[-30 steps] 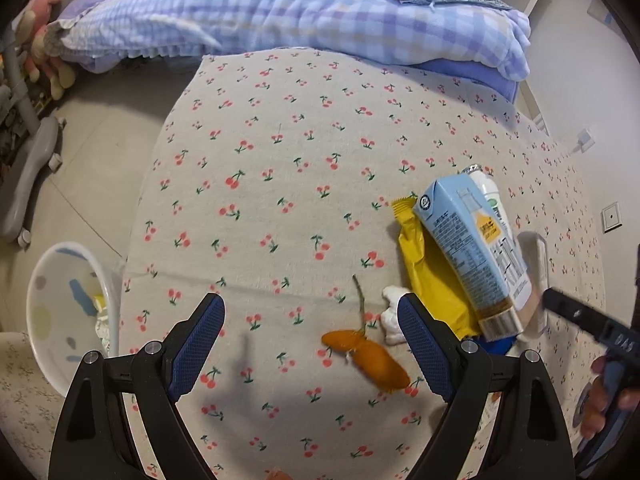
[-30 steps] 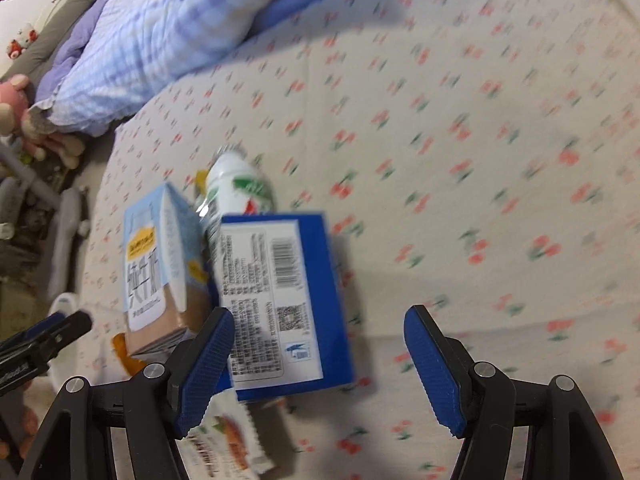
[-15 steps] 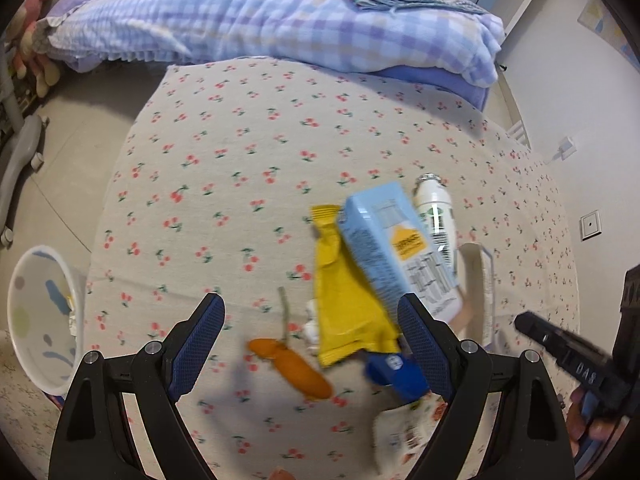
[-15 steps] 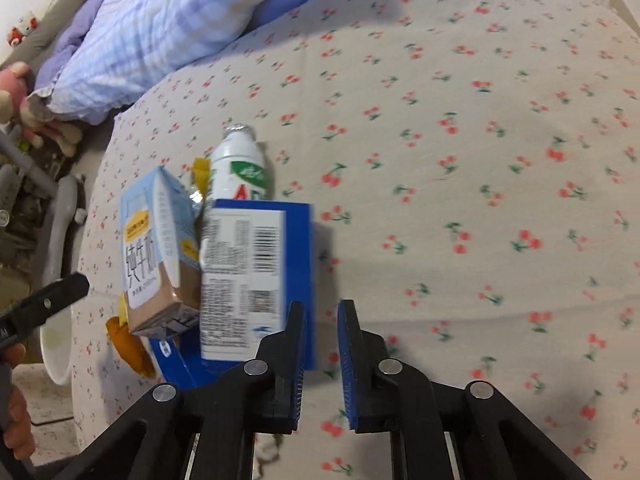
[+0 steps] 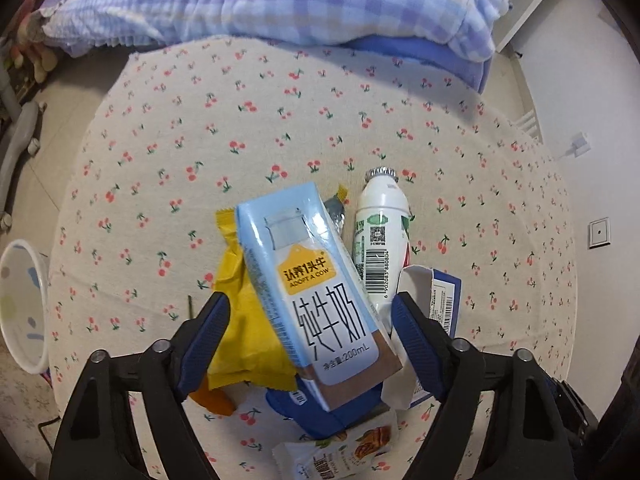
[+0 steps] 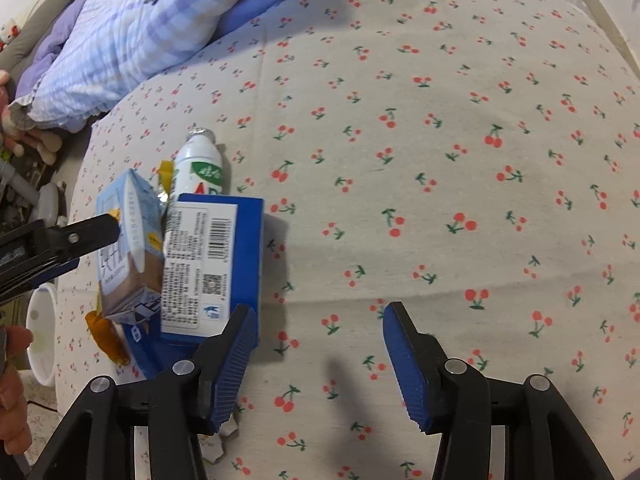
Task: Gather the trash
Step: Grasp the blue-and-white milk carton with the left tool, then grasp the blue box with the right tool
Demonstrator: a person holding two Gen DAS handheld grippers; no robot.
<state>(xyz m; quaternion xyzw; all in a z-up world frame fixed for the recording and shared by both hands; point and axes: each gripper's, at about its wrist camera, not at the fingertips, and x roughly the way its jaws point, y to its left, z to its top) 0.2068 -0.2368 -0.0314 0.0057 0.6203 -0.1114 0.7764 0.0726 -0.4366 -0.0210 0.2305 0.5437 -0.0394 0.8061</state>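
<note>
Two claws are open: the left claw (image 5: 310,330) sits around the milk carton (image 5: 312,280), ready to squeeze; the right claw (image 6: 316,344) holds nothing.

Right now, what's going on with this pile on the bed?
Trash lies heaped on the cherry-print sheet: a milk carton on top of a yellow wrapper, a white bottle and a blue box beside it. The left claw is open, its fingers on either side of the carton, not gripping yet. The right claw is open over bare sheet beside the box.
</note>
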